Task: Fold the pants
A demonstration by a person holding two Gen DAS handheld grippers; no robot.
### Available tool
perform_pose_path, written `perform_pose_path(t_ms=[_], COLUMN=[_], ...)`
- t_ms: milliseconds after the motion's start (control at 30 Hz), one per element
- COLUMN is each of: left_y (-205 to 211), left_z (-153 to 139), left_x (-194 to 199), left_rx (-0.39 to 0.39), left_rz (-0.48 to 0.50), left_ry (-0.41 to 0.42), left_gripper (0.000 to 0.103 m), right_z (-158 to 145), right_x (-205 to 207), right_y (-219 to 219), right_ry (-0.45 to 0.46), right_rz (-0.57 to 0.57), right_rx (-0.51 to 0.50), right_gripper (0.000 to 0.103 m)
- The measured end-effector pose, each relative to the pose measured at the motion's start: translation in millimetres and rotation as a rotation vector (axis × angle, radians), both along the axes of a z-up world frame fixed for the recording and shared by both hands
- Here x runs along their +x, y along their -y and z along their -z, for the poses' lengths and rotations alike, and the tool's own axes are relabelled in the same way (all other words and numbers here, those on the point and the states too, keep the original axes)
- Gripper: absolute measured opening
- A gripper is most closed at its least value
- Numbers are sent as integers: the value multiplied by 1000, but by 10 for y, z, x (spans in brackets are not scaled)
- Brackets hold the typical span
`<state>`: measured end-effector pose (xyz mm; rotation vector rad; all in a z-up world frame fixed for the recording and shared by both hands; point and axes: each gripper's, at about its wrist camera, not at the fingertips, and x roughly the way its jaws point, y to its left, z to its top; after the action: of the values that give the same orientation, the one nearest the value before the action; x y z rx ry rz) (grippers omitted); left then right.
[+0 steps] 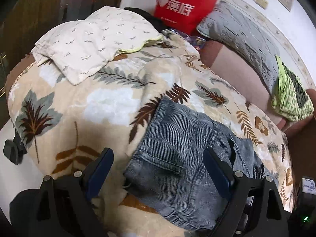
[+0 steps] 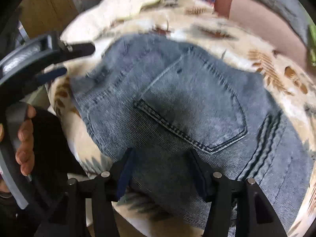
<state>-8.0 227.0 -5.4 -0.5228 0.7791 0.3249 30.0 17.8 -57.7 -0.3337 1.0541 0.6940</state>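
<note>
I see the leaf-print blanket [image 1: 83,102] covering the bed, with the folded grey jeans [image 1: 177,158] lying on its near part. My left gripper [image 1: 160,167] hangs spread wide above them, gripping nothing; my right gripper [image 2: 164,169] stands parted over the denim, released.

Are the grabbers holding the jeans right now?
No. Both the left gripper and the right gripper stand open above the jeans, pinching nothing.
</note>
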Motion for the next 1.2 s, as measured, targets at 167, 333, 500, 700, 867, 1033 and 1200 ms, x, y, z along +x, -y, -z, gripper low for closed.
perform_pose_path(t_ms=[167,333,500,700,867,1033,1200], left_y=[-182,-236,-257,-171,83,339,562], left_z=[-62,-89,-52,-30,63,66,-36], left_x=[-73,-96,-110,-185,-198,-158,-132], left_rx=[-42,-43,-68,-127,-115,-42,42], left_rz=[-74,-86,-80,-77,-41,-4,36], left_ry=[16,9,-10,-17,-65,-101,-100], left_gripper=[92,92,92,92,92,92,92], right_z=[-283,-315,-10,-343,-384,-240,-166], right_x=[121,322,-19,116,121,156,197], right_y=[204,-45,-441,187,920,1587,1910], right_ry=[-33,-15,70,35,75,78,67], right_rz=[74,111,-69,99,250,425,502], right_rx=[132,184,-45,170,277,359,409], right_gripper=[59,63,66,67,67,68,68])
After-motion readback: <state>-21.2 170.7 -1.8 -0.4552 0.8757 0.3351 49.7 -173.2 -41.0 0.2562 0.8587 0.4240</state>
